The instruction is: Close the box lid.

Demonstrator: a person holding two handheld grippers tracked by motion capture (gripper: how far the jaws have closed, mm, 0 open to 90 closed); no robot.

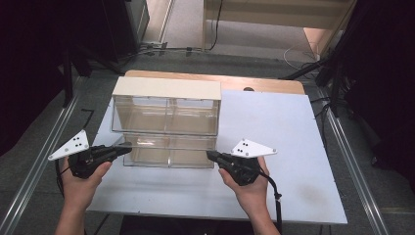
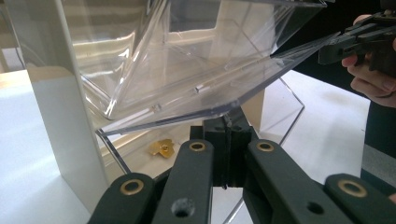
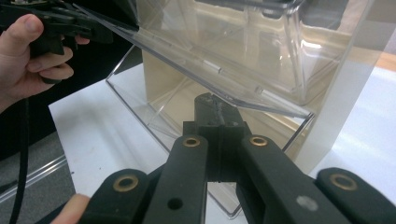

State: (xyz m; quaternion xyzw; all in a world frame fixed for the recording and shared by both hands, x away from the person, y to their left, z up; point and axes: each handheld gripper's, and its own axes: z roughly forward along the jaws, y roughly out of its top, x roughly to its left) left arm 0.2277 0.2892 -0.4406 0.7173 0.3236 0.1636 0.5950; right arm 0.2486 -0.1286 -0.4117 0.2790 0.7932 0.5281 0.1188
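1. The clear plastic drawer cabinet with a cream top and cream side panels (image 1: 166,115) stands on the white table (image 1: 274,147), towards its far left. Its lower clear drawer (image 1: 169,152) is tilted out towards the person.
2. The left gripper (image 1: 123,147) meets the left end of that drawer's front edge, and the right gripper (image 1: 211,155) meets the right end.
3. In the left gripper view the jaws of the left gripper (image 2: 227,128) are pressed together, their tips against the underside of the drawer's lip (image 2: 196,109). Whether the lip is pinched between them is hard to make out.
4. In the right gripper view the right gripper (image 3: 215,105) also has its jaws closed, tips just under the lip (image 3: 261,95); the grip is equally unclear.
5. A small gold-coloured metal piece (image 2: 162,148) lies on the floor of the lower compartment, seen through the plastic in the left gripper view.
6. The upper drawers (image 1: 165,113) sit pushed in.
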